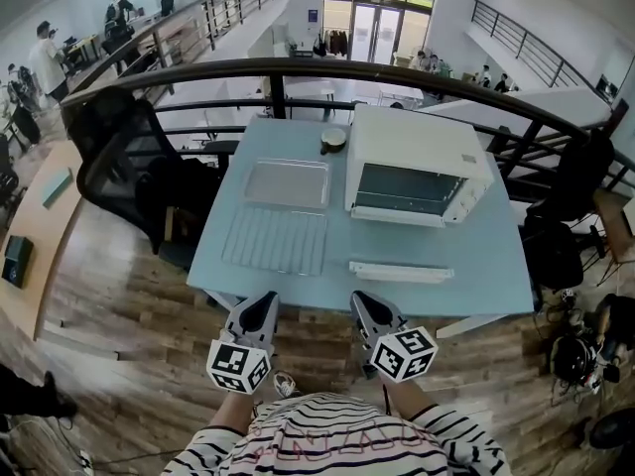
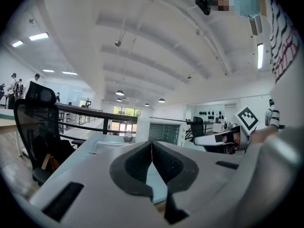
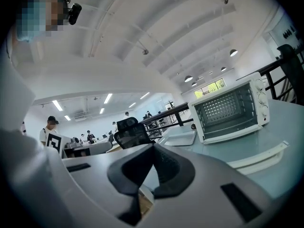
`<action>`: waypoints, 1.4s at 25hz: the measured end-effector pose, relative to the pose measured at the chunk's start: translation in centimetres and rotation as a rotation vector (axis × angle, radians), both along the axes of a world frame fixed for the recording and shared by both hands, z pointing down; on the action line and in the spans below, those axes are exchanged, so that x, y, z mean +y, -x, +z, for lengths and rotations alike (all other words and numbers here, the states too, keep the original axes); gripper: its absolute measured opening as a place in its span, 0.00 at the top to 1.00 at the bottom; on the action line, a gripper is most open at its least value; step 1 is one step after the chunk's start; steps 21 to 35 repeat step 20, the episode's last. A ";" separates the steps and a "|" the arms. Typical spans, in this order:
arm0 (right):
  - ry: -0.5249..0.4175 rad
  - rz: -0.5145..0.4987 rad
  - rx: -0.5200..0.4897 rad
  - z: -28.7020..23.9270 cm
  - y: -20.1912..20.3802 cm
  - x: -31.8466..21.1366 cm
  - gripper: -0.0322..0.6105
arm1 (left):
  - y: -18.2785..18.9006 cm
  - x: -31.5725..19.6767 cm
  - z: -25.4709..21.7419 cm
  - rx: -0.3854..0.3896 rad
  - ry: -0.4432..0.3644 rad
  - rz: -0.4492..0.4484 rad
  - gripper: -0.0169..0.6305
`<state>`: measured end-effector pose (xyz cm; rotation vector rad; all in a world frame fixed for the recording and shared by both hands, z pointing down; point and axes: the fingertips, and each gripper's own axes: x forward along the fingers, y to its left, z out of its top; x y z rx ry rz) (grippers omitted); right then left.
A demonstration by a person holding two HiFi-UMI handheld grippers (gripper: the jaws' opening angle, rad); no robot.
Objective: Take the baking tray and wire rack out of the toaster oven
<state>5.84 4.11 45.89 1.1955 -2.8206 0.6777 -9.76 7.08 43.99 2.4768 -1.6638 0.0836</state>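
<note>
The white toaster oven (image 1: 417,178) stands at the back right of the pale blue table (image 1: 476,276), its glass door closed. A baking tray (image 1: 287,183) lies flat to its left, and the wire rack (image 1: 275,241) lies in front of the tray. Both grippers hang just off the table's near edge, pulled back from everything. My left gripper (image 1: 264,310) is shut with nothing between its pads. My right gripper (image 1: 368,308) is likewise shut and empty. The oven (image 3: 232,109) and tray (image 3: 179,137) show in the right gripper view, and the oven (image 2: 164,132) in the left gripper view.
A long white strip (image 1: 401,272) lies on the table in front of the oven. A small round dish (image 1: 332,141) sits at the back edge. A black office chair (image 1: 129,162) stands left of the table, and a dark railing (image 1: 298,67) runs behind it.
</note>
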 end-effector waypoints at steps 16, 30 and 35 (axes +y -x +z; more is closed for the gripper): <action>-0.024 -0.066 0.036 0.5 -3.2 2.8 0.91 | -2.9 4.8 0.9 -0.013 0.008 -0.101 0.94; -0.037 -0.067 0.036 0.2 -3.4 3.1 0.91 | -2.8 5.6 1.1 -0.008 0.011 -0.110 0.94; -0.037 -0.067 0.036 0.2 -3.4 3.1 0.91 | -2.8 5.6 1.1 -0.008 0.011 -0.110 0.94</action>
